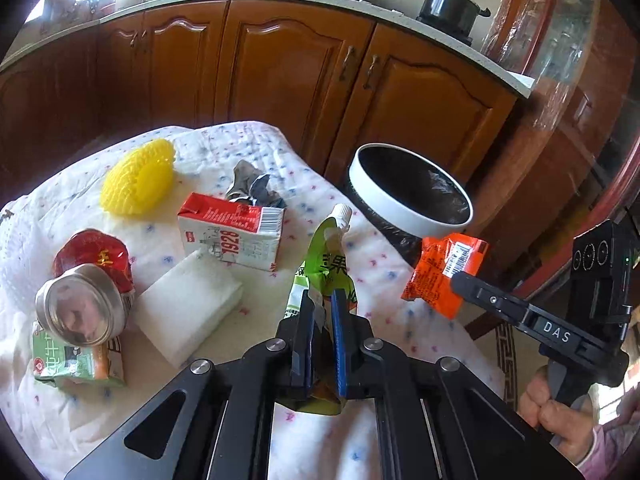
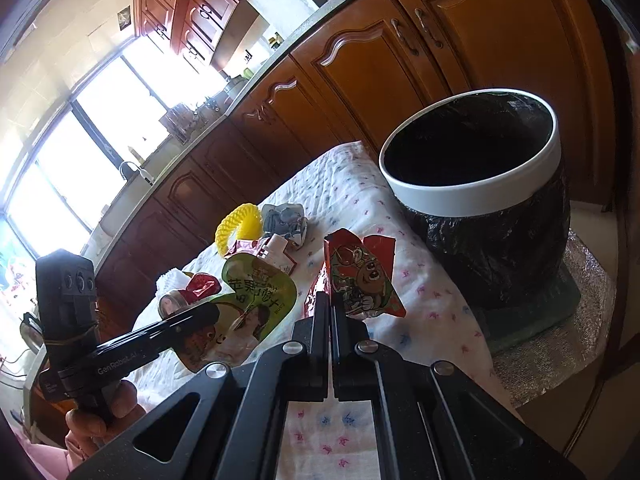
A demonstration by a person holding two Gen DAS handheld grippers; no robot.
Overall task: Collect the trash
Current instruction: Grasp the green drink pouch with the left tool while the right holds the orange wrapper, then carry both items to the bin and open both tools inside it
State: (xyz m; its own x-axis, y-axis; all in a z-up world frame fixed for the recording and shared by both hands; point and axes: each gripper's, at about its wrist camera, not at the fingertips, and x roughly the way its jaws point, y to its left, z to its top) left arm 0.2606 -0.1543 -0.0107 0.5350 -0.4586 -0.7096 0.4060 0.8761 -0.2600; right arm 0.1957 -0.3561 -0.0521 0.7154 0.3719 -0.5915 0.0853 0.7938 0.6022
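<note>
With the left hand-held gripper (image 1: 322,312) clamped on the green spouted drink pouch (image 1: 326,264) and the right hand-held gripper (image 2: 330,308) pinching the orange foil snack wrapper (image 2: 362,276), carry both over the white-rimmed, black-lined bin (image 2: 476,196) ahead-right before releasing.

White cloth (image 1: 60,412) dotted with pink and blue. Beside white-rimmed, black-lined bin (image 1: 400,208): orange wrapper (image 1: 436,276), green pouch (image 1: 328,264). Further off: red-white carton (image 1: 232,232), yellow mesh (image 1: 138,184).
</note>
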